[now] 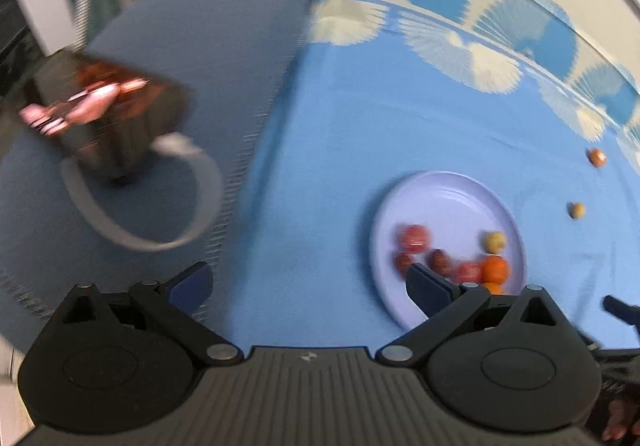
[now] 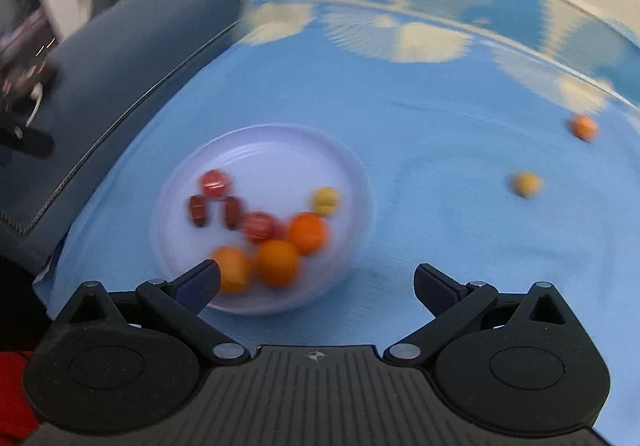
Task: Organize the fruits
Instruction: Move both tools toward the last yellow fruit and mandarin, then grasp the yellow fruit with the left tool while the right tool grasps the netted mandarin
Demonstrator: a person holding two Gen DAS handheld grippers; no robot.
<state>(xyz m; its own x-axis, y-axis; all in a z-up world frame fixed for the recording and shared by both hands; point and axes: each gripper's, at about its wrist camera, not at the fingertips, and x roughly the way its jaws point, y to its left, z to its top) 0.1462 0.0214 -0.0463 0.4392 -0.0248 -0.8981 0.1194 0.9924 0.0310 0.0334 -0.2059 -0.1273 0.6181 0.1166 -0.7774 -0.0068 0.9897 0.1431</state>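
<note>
Setting: a table covered with a light blue cloth that has a cream and blue fan pattern along its far edge; both views are smeared by motion blur.
Plate: a pale lavender plate sits on the cloth, toward the left of the right wrist view.
Fruit on the plate: three orange fruits bunched at the near side, two red round fruits, two small dark red fruits and one yellow fruit, most touching a neighbour.
Loose fruit: a small yellow fruit and a small orange fruit lie on the cloth, well apart from the plate, to its right.
Left claw: spread wide with nothing between its fingers, hovering over the cloth at the plate's left edge.
Right claw: also spread wide and empty, its left finger over the plate's near rim.
Off the table: a dark blurred object with a grey strap on a darker blue surface.
</note>
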